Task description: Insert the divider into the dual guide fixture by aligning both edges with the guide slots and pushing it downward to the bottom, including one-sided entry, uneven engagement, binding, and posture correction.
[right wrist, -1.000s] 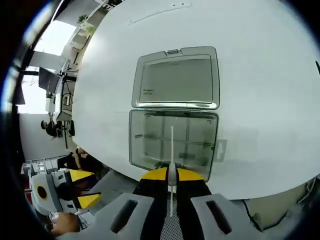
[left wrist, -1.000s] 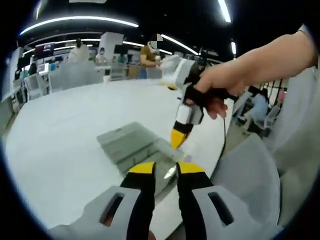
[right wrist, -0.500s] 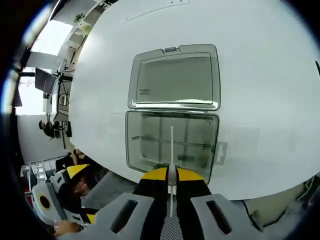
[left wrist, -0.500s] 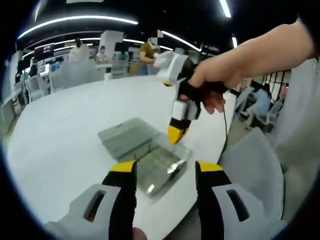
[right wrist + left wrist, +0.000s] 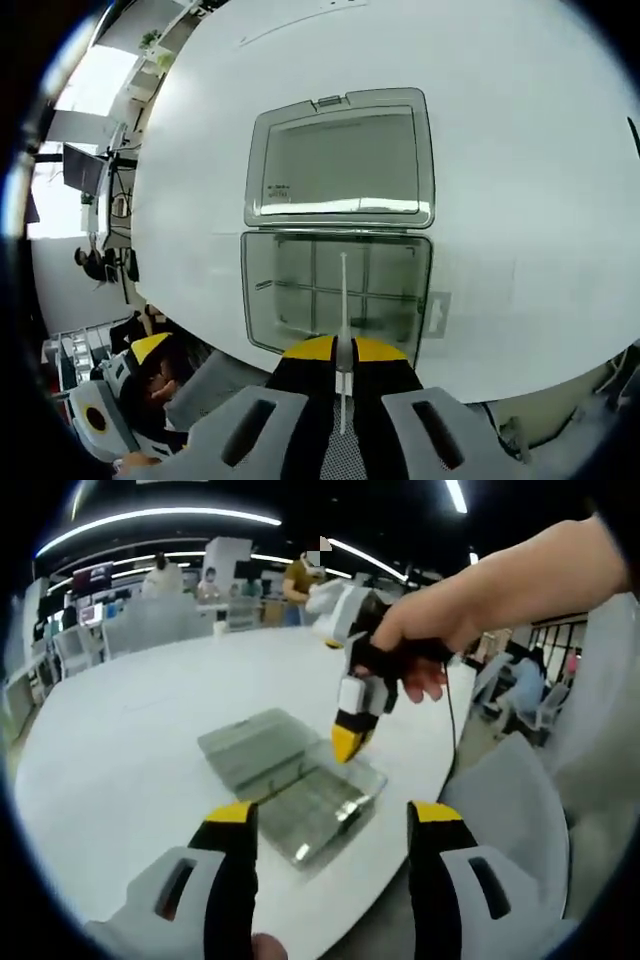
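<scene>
Spread wide, my left gripper (image 5: 327, 825) holds nothing and hangs at the near edge of the white table (image 5: 130, 730), short of the clear compartment box (image 5: 290, 780). My right gripper (image 5: 338, 350) is pinched narrow on the divider (image 5: 343, 300), a thin white strip seen edge-on that runs forward from the tips over the open tray half. From the left gripper view, that same right gripper (image 5: 347, 742) points down over the box, gripped by a hand (image 5: 425, 645). The box lies open, its lid (image 5: 340, 160) folded flat beyond the tray, whose inner walls cross in a grid. I judge the divider is not yet in its guide slots. My worry is one-sided entry: if I lower it tilted, one edge catches first and binds. With my left jaws off the box, a push could also slide it.
</scene>
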The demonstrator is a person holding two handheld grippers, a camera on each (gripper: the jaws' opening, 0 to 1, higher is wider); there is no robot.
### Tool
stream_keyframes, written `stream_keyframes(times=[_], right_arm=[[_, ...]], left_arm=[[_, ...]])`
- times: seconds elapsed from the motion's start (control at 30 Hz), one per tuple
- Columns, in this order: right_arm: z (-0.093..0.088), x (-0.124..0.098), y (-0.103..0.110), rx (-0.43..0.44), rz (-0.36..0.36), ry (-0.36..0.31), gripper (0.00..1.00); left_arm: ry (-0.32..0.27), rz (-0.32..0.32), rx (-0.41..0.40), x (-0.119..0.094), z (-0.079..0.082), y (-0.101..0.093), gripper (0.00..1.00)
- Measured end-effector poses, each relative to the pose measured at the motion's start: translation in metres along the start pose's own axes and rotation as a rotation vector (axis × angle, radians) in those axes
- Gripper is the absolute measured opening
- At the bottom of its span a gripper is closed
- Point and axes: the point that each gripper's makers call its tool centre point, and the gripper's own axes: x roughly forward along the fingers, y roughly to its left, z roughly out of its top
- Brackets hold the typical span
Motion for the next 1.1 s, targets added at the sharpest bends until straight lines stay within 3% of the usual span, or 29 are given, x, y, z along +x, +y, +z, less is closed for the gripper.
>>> stream_keyframes(times=[1.1], right_arm=[[0.010, 0.017, -0.010, 0.021, -0.027, 0.006, 0.00]], left_arm=[[0.007, 0.008, -0.026, 0.001, -0.006, 0.005, 0.57]])
